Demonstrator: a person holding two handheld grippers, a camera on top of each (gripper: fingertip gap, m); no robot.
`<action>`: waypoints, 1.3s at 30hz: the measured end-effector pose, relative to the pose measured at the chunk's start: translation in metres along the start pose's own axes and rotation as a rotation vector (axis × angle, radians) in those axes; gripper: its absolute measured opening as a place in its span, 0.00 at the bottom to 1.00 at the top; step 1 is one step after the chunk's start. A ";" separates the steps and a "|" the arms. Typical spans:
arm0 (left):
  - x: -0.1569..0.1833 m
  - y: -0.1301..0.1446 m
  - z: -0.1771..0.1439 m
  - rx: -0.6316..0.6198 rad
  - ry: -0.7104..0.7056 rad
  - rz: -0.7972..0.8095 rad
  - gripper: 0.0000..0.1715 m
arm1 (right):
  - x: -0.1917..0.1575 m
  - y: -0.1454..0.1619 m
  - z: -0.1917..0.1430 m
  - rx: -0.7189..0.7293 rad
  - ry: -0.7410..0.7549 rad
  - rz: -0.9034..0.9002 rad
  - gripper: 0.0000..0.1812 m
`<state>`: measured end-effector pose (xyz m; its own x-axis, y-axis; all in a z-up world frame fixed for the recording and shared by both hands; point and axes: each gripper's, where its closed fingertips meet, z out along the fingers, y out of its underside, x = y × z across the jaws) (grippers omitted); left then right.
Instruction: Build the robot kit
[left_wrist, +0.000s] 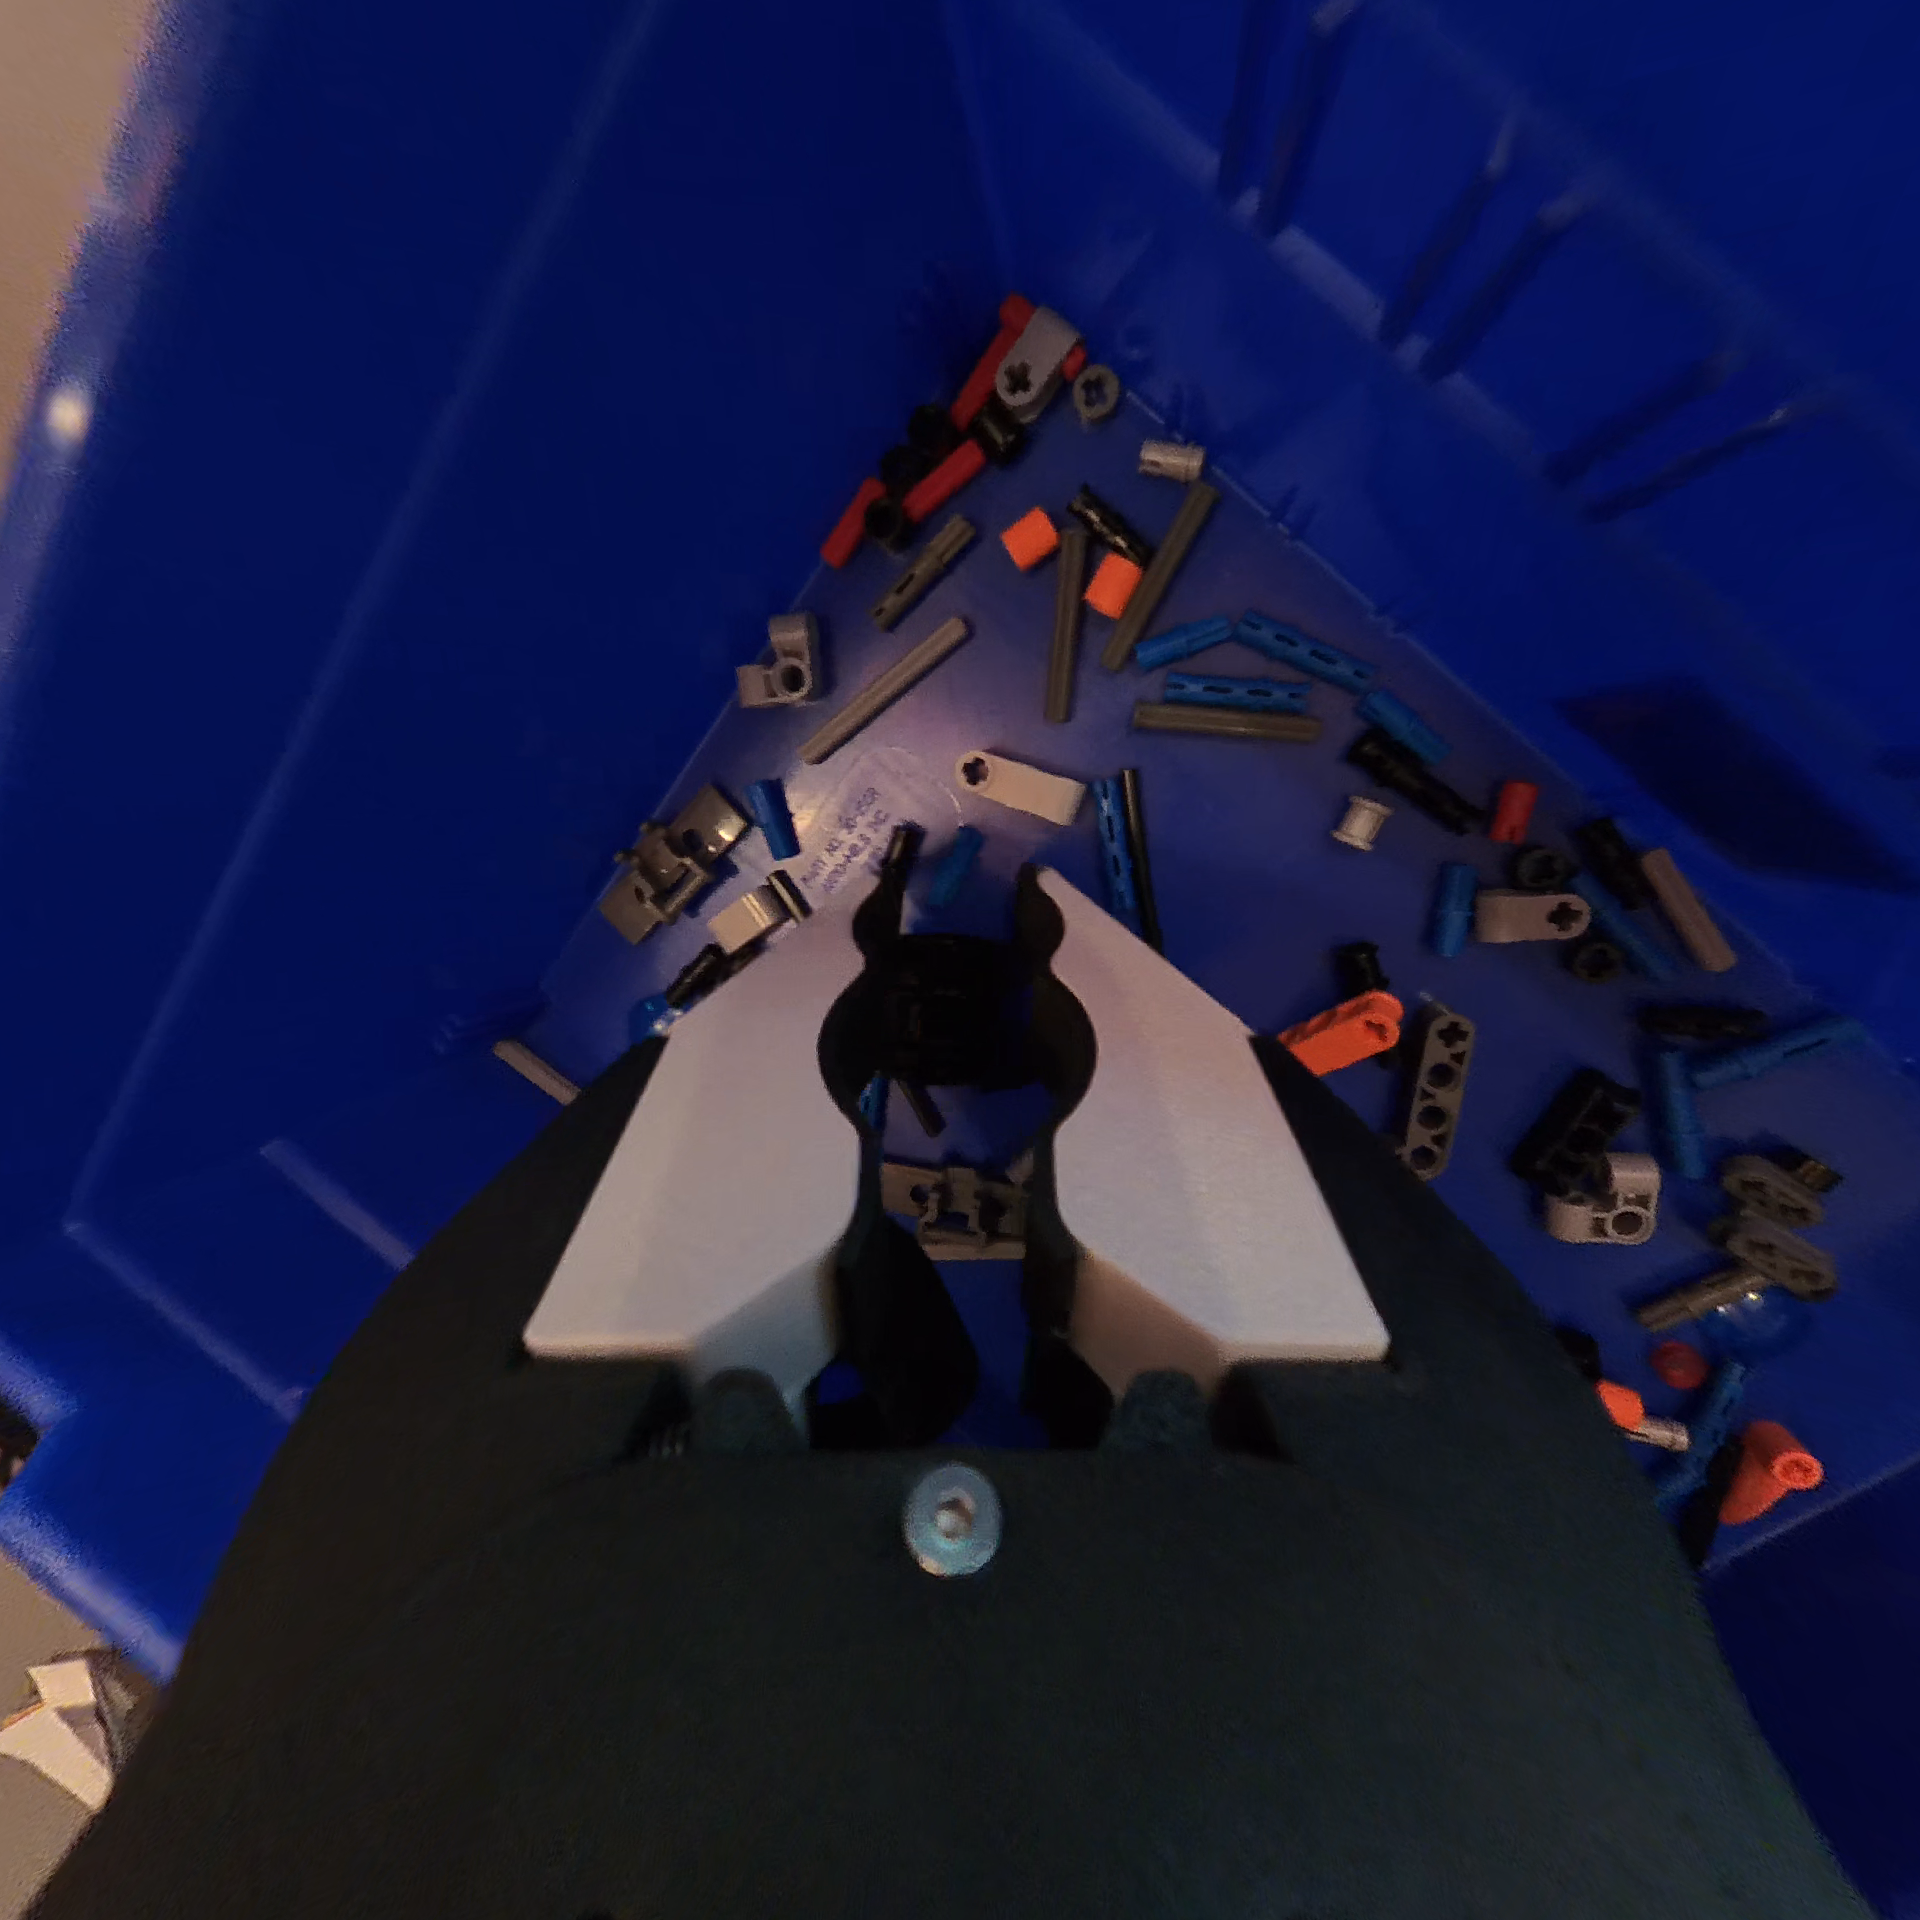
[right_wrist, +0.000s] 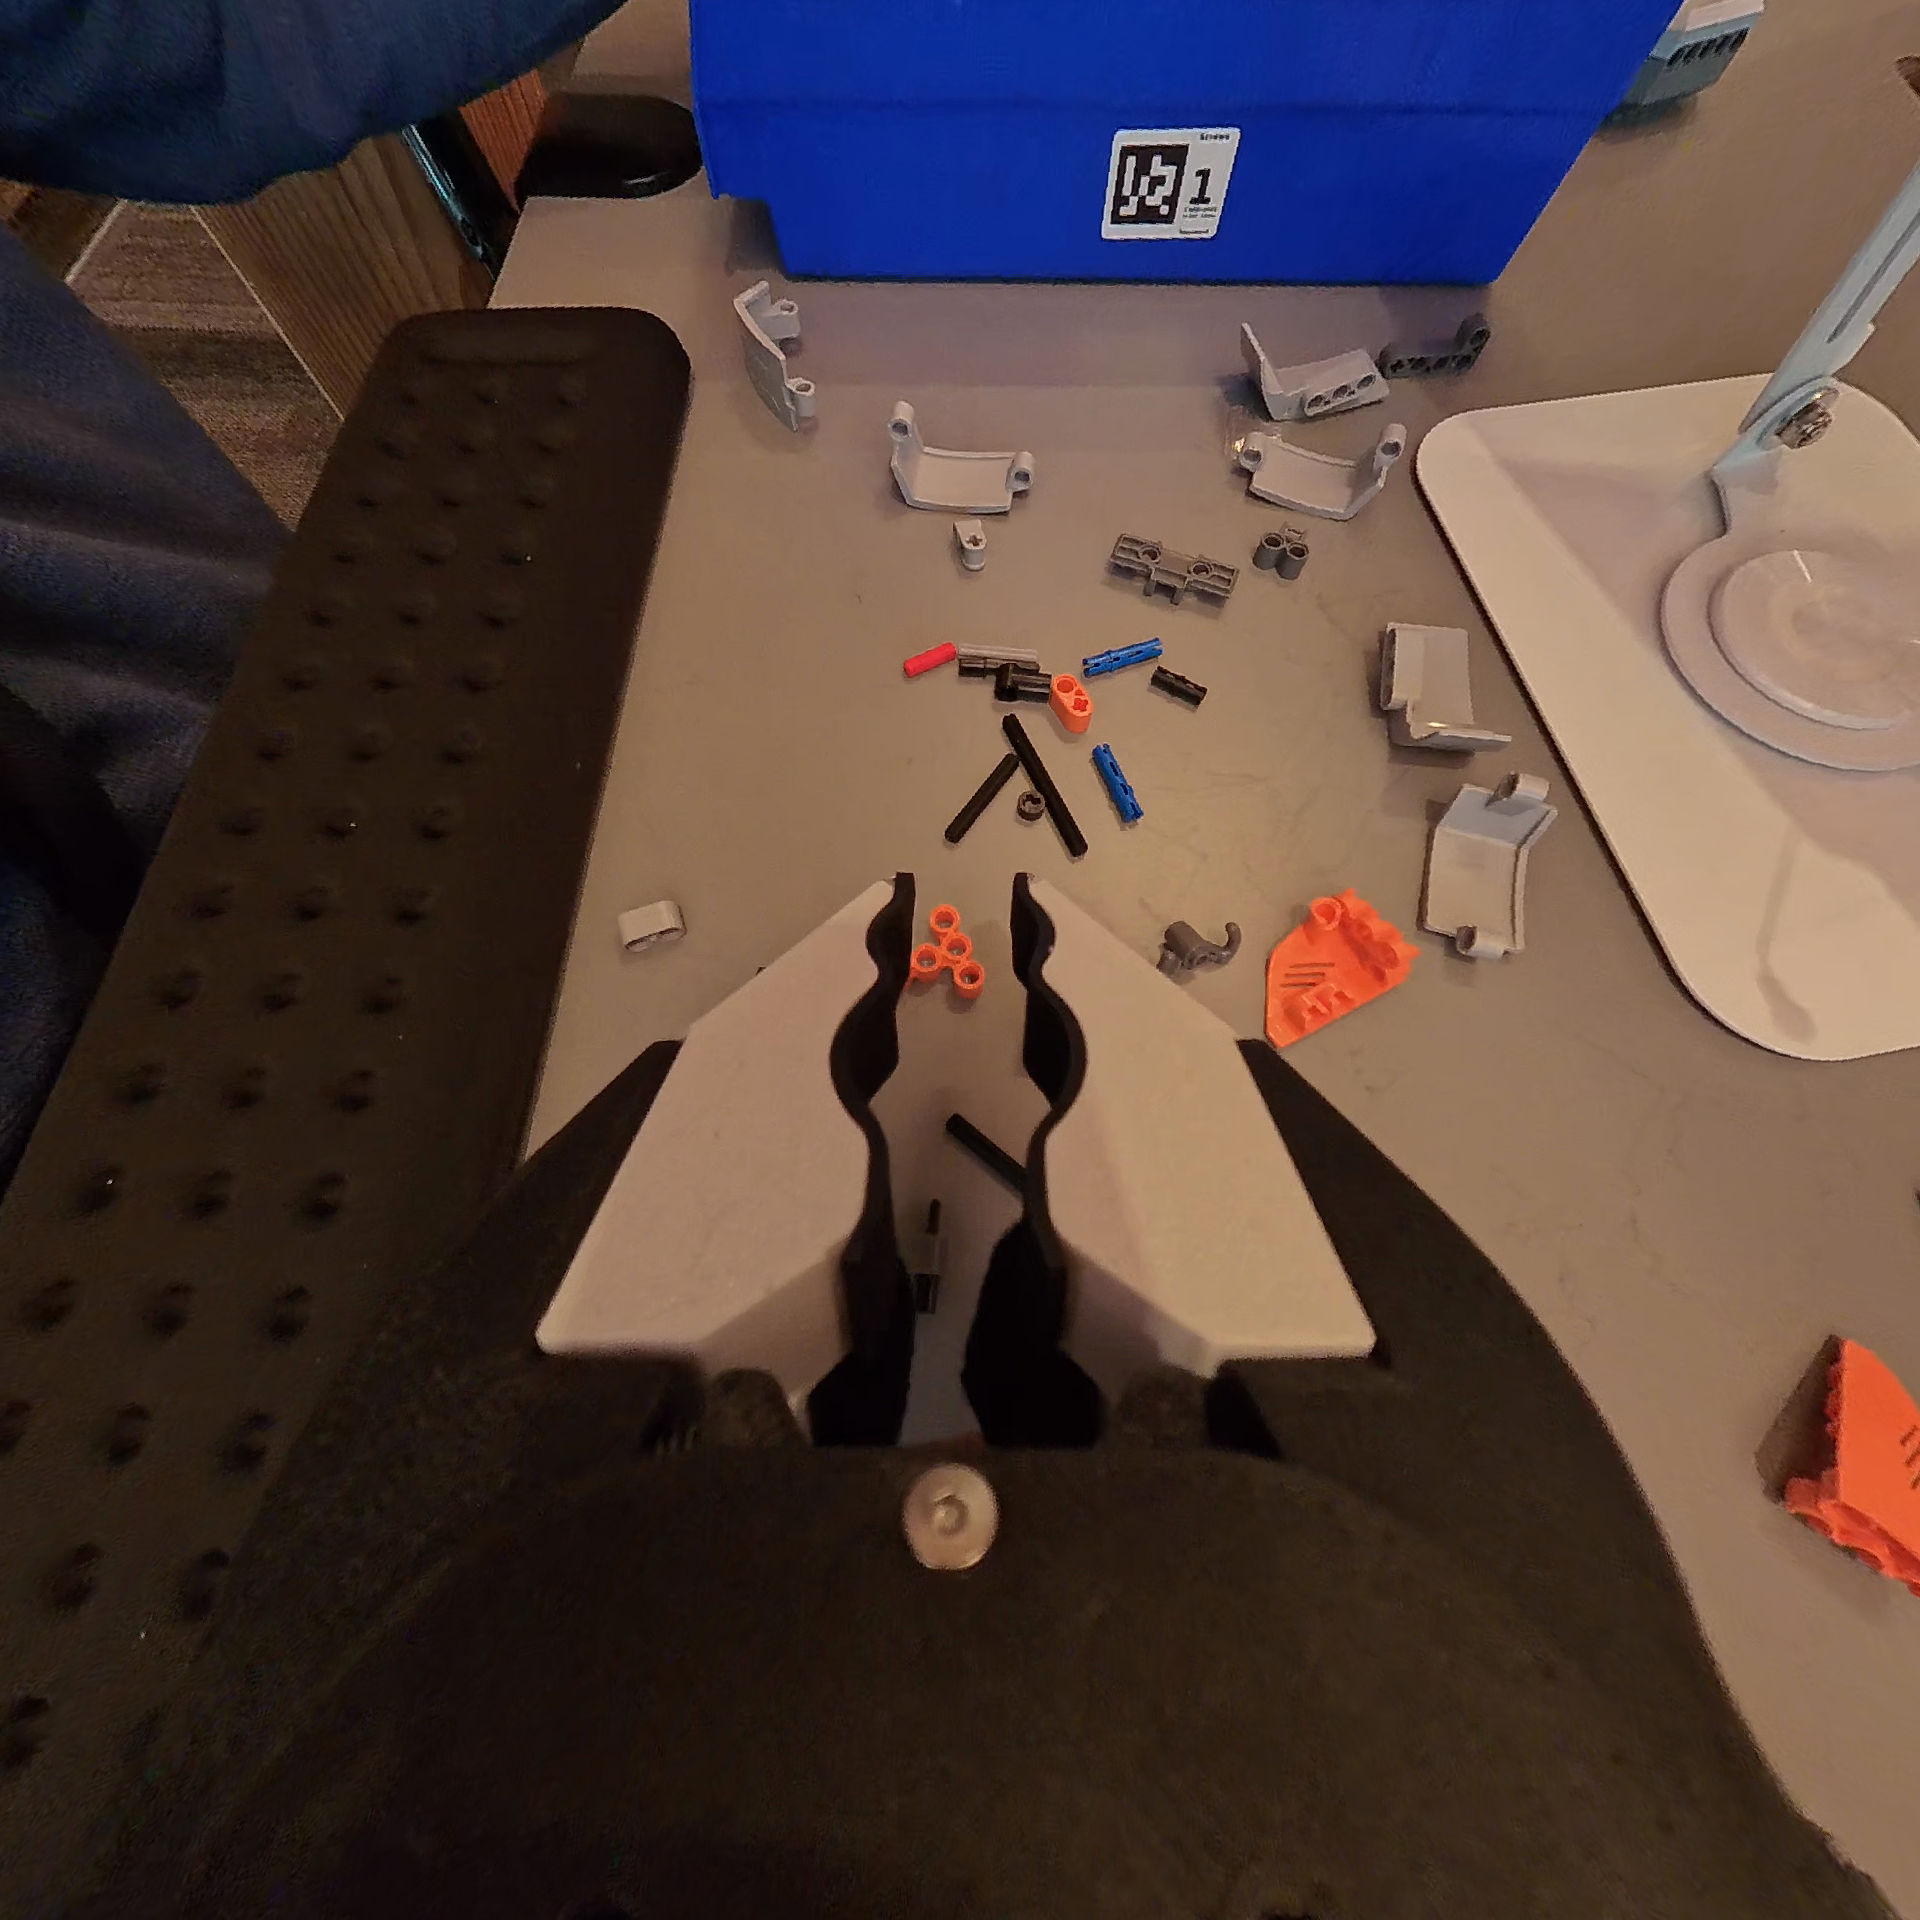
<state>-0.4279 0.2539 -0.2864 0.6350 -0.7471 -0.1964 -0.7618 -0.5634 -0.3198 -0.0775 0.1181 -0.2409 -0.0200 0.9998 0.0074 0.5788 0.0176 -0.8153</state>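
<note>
My left gripper (left_wrist: 961, 883) reaches down into a blue bin (left_wrist: 520, 520). It is shut on a black part (left_wrist: 951, 1003) that sits in the round hollow between its jaws, above the bin floor. Many small red, grey, blue, black and orange pins and connectors (left_wrist: 1226, 686) lie on that floor. My right gripper (right_wrist: 961, 883) is open, low over a grey table (right_wrist: 779, 727). A small orange three-hole piece (right_wrist: 945, 951) lies on the table between its fingertips. Black axles (right_wrist: 1044, 784) and blue pins (right_wrist: 1117, 781) lie just beyond.
A blue bin with a square marker label (right_wrist: 1143, 83) stands at the table's far edge. A black perforated board (right_wrist: 364, 831) lies left. A white tray with a stand (right_wrist: 1662, 831) is right. Grey curved panels (right_wrist: 956, 473) and orange panels (right_wrist: 1335, 966) are scattered about. A person's blue sleeve (right_wrist: 156, 83) shows top left. Across from one pair of fingers to the other is roughly 40 centimeters.
</note>
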 end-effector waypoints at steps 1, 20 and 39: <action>0.001 0.000 0.002 -0.006 0.000 0.011 0.11 | 0.000 0.000 0.000 0.000 -0.001 -0.001 0.09; -0.008 -0.004 0.005 -0.016 0.054 -0.057 0.03 | -0.005 -0.004 -0.006 0.015 -0.008 -0.017 0.09; -0.002 0.002 0.005 -0.044 0.079 -0.197 0.10 | -0.007 -0.007 -0.011 0.025 -0.002 -0.032 0.09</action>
<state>-0.4306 0.2559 -0.2913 0.7617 -0.6451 -0.0600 -0.6296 -0.7152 -0.3034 -0.0717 0.1108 -0.2290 -0.0396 0.9987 0.0325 0.5575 0.0491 -0.8287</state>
